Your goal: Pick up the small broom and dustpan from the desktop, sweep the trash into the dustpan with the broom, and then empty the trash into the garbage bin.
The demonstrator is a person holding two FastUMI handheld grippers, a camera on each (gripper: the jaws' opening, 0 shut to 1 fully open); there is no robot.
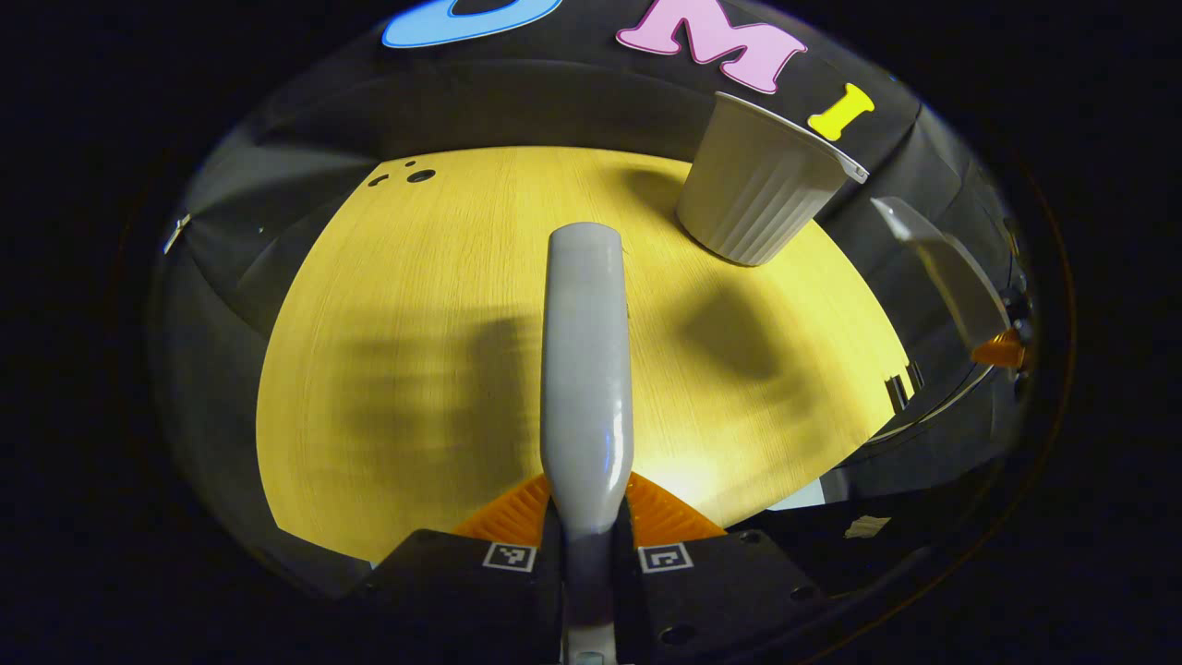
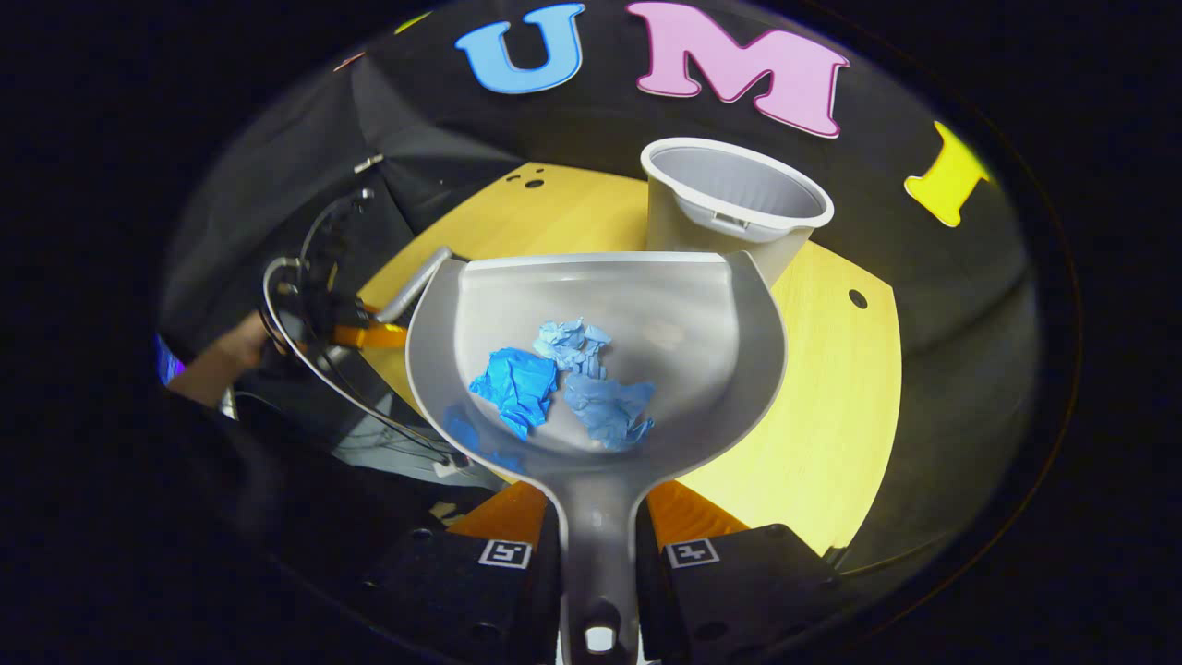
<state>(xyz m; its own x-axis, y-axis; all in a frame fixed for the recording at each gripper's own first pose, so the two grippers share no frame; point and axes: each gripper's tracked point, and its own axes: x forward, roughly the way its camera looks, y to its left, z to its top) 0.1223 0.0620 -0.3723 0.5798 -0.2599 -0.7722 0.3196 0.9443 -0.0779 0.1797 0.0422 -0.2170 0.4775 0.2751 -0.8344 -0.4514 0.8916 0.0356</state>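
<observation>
Hand-held gripper on our right (image 2: 598,540) clamps the dustpan (image 2: 683,314) handle; blue trash (image 2: 563,383) lies inside, near the garbage bin (image 2: 729,199). Our left hand-held gripper (image 1: 587,526) squeezes the broom (image 1: 585,360) above the table (image 1: 406,305).

Both views above desktop (image 1: 416,305), facing bin (image 2: 729,199).

Yellow wood-grain desktop (image 1: 416,369) with soft shadows, black cloth wall (image 2: 572,129) behind, dim surroundings
</observation>
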